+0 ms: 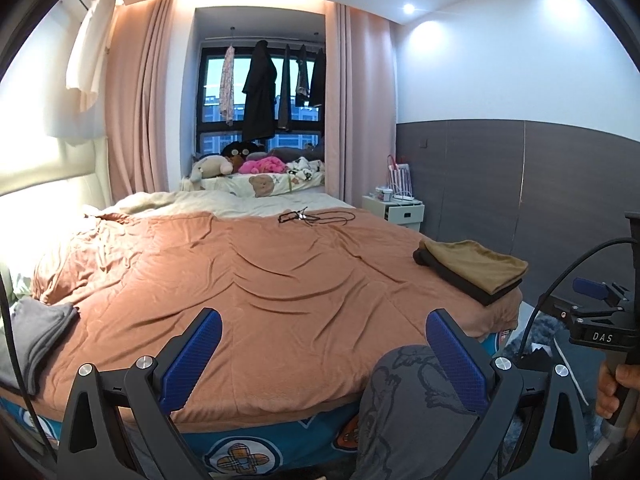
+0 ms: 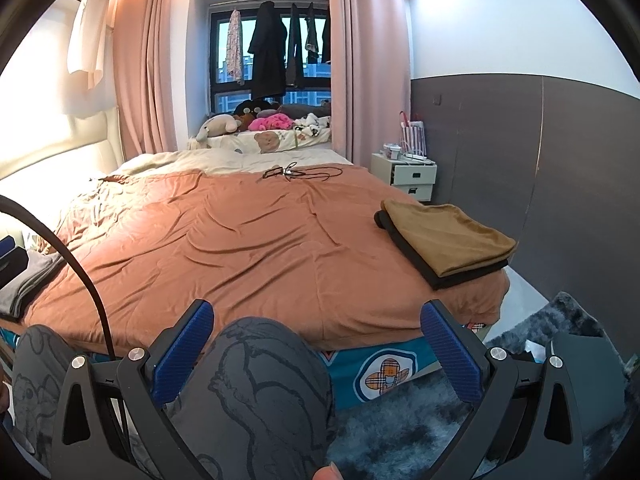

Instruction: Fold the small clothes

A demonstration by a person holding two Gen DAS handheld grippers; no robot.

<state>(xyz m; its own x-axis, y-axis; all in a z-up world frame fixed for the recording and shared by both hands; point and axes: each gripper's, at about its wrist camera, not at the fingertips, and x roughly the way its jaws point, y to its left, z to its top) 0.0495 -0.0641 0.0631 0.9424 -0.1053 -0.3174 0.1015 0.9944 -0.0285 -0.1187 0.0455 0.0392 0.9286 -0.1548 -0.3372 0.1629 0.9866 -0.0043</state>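
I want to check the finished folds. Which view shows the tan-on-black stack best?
The right wrist view: the folded stack sits nearer, whole and unblocked on the bedspread's right edge. The left wrist view shows it smaller and nearer the rim.

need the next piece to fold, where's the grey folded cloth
The grey folded cloth lies at the left edge of the orange bedspread in both views, opposite the tan-and-black folded stack.
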